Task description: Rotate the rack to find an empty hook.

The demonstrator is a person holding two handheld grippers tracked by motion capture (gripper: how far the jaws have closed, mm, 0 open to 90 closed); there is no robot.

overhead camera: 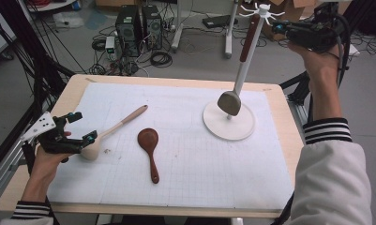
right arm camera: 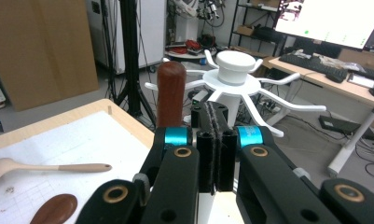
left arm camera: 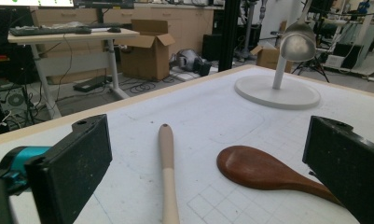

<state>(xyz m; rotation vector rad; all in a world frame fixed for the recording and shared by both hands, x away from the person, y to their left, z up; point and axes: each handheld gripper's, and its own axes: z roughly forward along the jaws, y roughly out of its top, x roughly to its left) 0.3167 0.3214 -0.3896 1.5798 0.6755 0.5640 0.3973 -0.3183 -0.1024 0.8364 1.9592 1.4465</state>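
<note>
A white hook rack stands at the table's back right. A utensil with a red-brown handle and a grey head hangs along its pole. My right gripper is up by the rack's top, jaws shut with nothing between them. In the right gripper view the shut gripper sits just right of the handle's top, before the rack's hub. My left gripper stands open at the table's left, over a pale wooden spoon. That spoon's handle lies between its jaws.
A dark brown wooden spoon lies mid-table, right of the pale one and beside the left gripper's right jaw. A white gridded mat covers the wooden table. Computers and cables sit on the floor beyond the far edge.
</note>
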